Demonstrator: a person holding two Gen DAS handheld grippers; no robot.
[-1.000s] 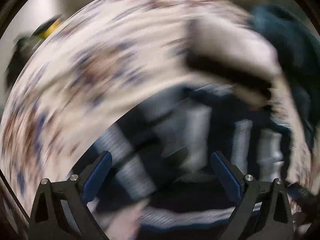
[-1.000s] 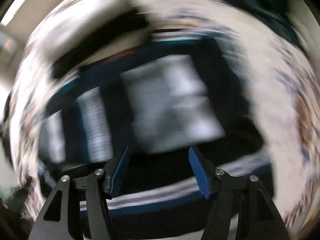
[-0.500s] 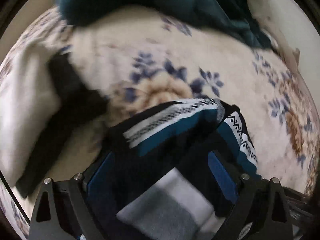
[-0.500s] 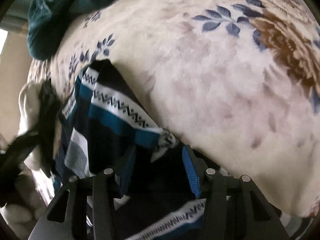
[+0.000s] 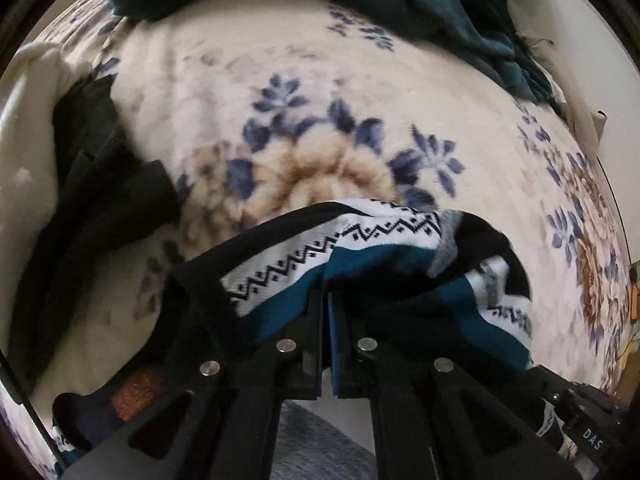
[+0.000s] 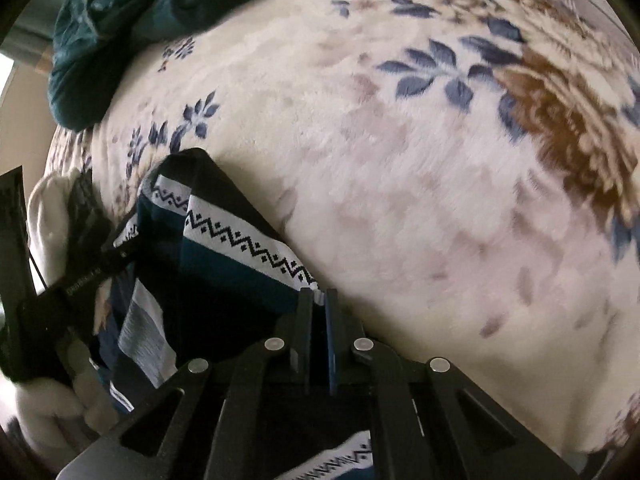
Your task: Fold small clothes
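A small knit garment (image 5: 360, 256) with black, teal and white zigzag bands lies bunched on a cream floral blanket (image 5: 312, 112). My left gripper (image 5: 325, 300) is shut on a fold of it at the teal band. In the right wrist view the same garment (image 6: 224, 248) hangs to the left, and my right gripper (image 6: 319, 300) is shut on its patterned edge. The left gripper's black body (image 6: 52, 280) shows at the far left of that view.
A dark teal blanket or garment (image 5: 440, 4) is heaped at the far edge of the bed; it also shows in the right wrist view (image 6: 120, 12). A black garment (image 5: 92, 200) on white cloth (image 5: 24, 152) lies to the left. The floral blanket (image 6: 440, 160) spreads to the right.
Both grippers were open around the garment; now both have shut on its fabric. The views have steadied after fast motion, and the garment is gathered between the two grippers.
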